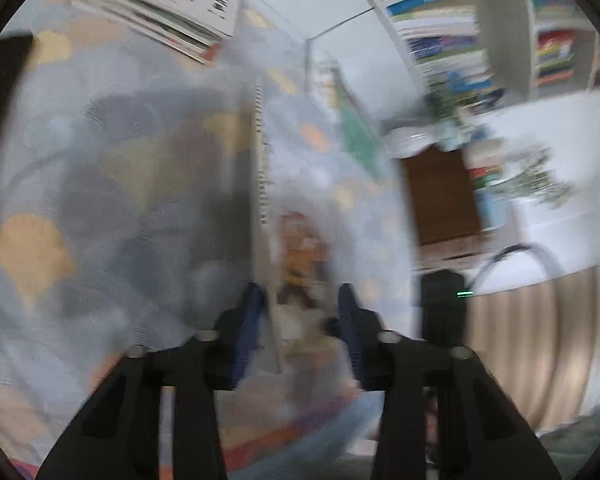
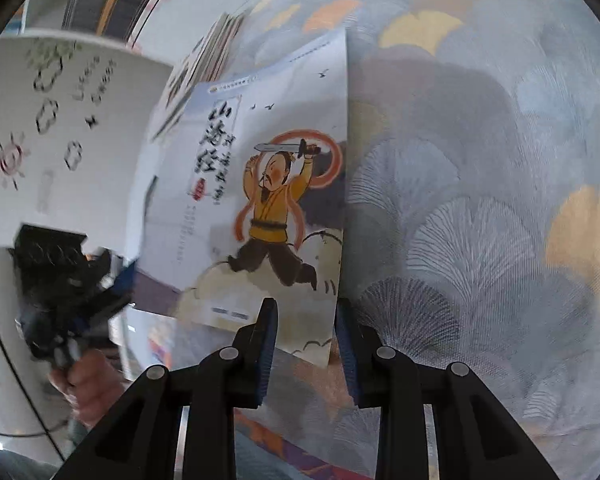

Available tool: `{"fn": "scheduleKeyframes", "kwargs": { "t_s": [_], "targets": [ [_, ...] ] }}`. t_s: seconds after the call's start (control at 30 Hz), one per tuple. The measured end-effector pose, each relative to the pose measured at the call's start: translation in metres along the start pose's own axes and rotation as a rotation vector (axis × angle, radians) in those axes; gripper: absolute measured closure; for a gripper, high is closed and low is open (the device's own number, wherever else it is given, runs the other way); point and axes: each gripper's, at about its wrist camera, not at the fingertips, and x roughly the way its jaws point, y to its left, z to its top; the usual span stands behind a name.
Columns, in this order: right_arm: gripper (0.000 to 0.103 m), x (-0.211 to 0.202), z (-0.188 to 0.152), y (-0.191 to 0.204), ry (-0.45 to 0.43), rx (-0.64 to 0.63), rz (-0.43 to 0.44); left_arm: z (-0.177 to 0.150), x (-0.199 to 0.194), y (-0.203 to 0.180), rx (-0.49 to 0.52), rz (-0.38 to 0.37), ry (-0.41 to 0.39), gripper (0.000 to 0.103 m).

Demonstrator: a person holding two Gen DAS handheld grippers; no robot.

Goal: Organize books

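Tidying underway | illustrated book (image 2: 276, 208) held upright over patterned table (image 2: 480, 240), right gripper (image 2: 306, 344) fingers clamped on it | left gripper (image 1: 300, 332) fingers closed around its edge | stack (image 1: 160, 0) formed, book unplaced

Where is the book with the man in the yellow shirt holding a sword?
In the right wrist view the book stands up on the leaf-patterned cloth, just ahead of the right claw, with its lower corner between the blue pads. The book stack lies behind it.
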Motion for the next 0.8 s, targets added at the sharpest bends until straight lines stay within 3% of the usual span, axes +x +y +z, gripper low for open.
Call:
{"fn": "scheduleKeyframes", "kwargs": {
  "t_s": [0.03, 0.1, 0.2, 0.3, 0.47, 0.57, 0.7, 0.8],
  "targets": [
    [0.074, 0.000, 0.000, -0.002, -0.001, 0.010, 0.011, -0.001, 0.005, -0.002, 0.020, 0.093, -0.003, 0.087],
    [0.074, 0.000, 0.000, -0.003, -0.004, 0.023, 0.023, -0.003, 0.009, -0.001, 0.032, 0.150, 0.005, 0.093],
    [0.074, 0.000, -0.001, -0.003, -0.006, 0.033, 0.022, -0.006, 0.025, -0.006, 0.070, 0.176, 0.078, 0.093],
    [0.074, -0.001, -0.003, -0.003, -0.013, 0.029, 0.019, -0.009, 0.030, -0.011, 0.079, 0.152, 0.092, 0.093],
    [0.073, -0.009, -0.003, -0.016, 0.003, 0.092, 0.055, 0.006, 0.034, -0.008, -0.042, -0.034, 0.089, 0.093],
    [0.066, -0.015, -0.005, -0.026, -0.014, 0.158, 0.109, 0.014, 0.032, -0.009, -0.101, -0.145, 0.089, 0.093],
    [0.053, -0.019, -0.010, -0.043, -0.049, 0.246, 0.230, 0.023, 0.034, -0.018, -0.156, -0.244, 0.090, 0.093],
    [0.048, -0.014, -0.009, -0.055, -0.077, 0.323, 0.382, 0.027, 0.035, -0.017, -0.201, -0.311, 0.100, 0.092]
  ]
}}
